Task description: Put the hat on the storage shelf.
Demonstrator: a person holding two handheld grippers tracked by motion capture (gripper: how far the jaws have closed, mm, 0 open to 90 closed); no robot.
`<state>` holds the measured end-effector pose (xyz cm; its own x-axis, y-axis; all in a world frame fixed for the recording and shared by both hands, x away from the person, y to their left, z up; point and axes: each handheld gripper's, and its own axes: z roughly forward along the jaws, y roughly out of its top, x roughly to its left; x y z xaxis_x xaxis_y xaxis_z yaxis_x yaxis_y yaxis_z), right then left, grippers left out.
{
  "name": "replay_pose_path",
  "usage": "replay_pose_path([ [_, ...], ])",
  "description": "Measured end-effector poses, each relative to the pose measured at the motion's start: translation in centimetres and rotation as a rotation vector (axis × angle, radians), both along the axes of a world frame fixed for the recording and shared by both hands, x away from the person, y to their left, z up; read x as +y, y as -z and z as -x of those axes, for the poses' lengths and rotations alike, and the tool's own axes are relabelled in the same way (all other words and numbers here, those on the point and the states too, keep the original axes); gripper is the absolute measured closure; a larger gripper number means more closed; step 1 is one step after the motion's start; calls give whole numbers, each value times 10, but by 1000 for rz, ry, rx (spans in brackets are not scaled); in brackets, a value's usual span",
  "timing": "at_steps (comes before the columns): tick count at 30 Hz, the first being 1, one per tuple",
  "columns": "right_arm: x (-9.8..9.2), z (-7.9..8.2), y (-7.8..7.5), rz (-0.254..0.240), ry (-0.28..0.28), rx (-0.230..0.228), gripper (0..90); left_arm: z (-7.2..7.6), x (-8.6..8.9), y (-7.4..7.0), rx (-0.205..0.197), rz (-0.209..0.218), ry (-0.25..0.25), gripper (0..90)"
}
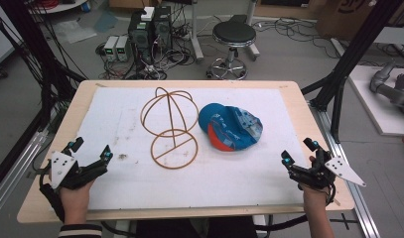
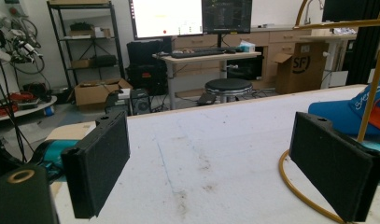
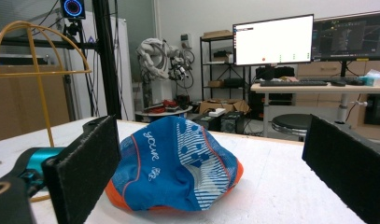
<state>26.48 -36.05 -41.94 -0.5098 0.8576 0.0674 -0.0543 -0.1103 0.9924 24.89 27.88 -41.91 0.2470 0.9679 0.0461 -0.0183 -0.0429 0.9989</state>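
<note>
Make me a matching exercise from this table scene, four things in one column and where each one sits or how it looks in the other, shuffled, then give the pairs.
Things:
1. wire stand
2. cap
3. left gripper
4. right gripper

Descriptions:
A. open, near the table's right edge
B. blue and orange, lying crumpled on the white mat
C. golden, upright on a ring base
D. open, near the table's left edge

Pairs: 1-C, 2-B, 3-D, 4-A
</note>
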Motion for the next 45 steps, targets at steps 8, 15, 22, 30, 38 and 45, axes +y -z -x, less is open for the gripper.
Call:
replay_pose_path([
  [8,4,0,-1,-1,-11,1,41,0,0,0,3,-1,-1,127],
  [15,13,-2,-4,18,-39,1,41,0,-1,0,10,2,-5,128],
  [22,34,-11,-11,120,-59,-9,43,2,1,-1,14,13,-8,128],
  [30,59,-35,-15,188,-48,31,59,1,-2,-1,26,-3,9,129],
  [38,87,-60,-22,252,-62,46,72,3,1,-1,32,6,-4,129],
  [45,112,-83,-24,344,-59,55,74,2,2,-1,33,6,1,128],
])
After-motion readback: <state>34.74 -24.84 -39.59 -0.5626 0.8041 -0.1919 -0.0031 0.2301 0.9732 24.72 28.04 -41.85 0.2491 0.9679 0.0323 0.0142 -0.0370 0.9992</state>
